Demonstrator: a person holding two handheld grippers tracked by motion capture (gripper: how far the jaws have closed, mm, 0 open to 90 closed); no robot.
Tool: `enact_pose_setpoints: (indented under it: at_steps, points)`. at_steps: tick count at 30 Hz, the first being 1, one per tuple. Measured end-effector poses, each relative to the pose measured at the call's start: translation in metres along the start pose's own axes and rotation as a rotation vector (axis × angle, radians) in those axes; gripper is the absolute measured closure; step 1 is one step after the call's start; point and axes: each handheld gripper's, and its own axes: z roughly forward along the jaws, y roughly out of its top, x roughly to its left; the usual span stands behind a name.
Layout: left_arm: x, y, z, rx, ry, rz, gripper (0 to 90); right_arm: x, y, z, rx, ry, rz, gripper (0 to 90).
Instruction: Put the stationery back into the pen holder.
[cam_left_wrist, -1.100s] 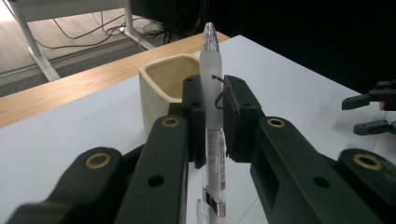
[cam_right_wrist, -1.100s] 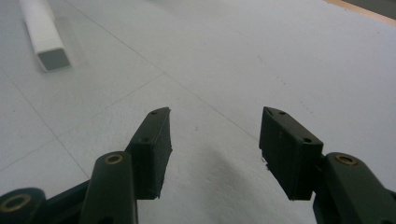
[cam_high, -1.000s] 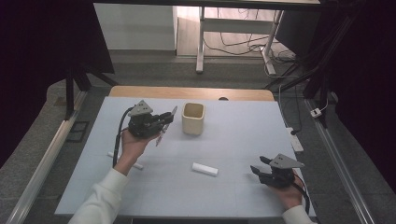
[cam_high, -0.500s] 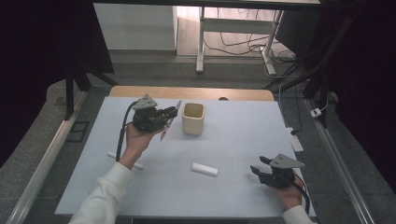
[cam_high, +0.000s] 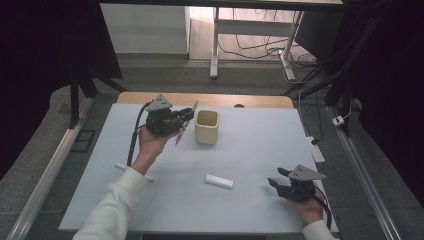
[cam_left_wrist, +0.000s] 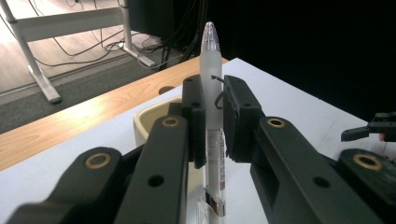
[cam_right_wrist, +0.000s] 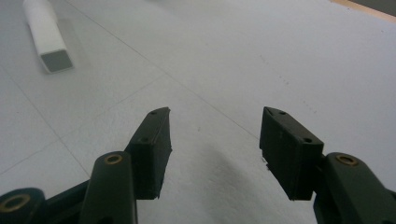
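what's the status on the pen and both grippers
Left gripper shut on pen, raised beside cup. Right gripper open, low over mat. Nothing between pen and cup.

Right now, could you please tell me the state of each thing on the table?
Pen: clamped in the left claw, lifted, beside the cup.
Cup: upright, nothing seen inside.
White block: lying flat, untouched.
White stick: lying flat by the left forearm.
Right claw: open, holding nothing, low over the mat.
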Motion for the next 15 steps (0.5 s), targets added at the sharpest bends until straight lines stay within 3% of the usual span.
enact_pose_setpoints:
  at_steps: [6, 15]
  points:
    - [-0.004, 0.008, 0.008, 0.002, 0.006, 0.031, 79.0, 0.000, 0.000, 0.000, 0.005, 0.002, 0.000, 42.9]
    - [-0.004, 0.019, 0.019, 0.002, 0.007, 0.040, 79.0, 0.000, 0.000, 0.001, 0.008, -0.002, -0.003, 42.8]
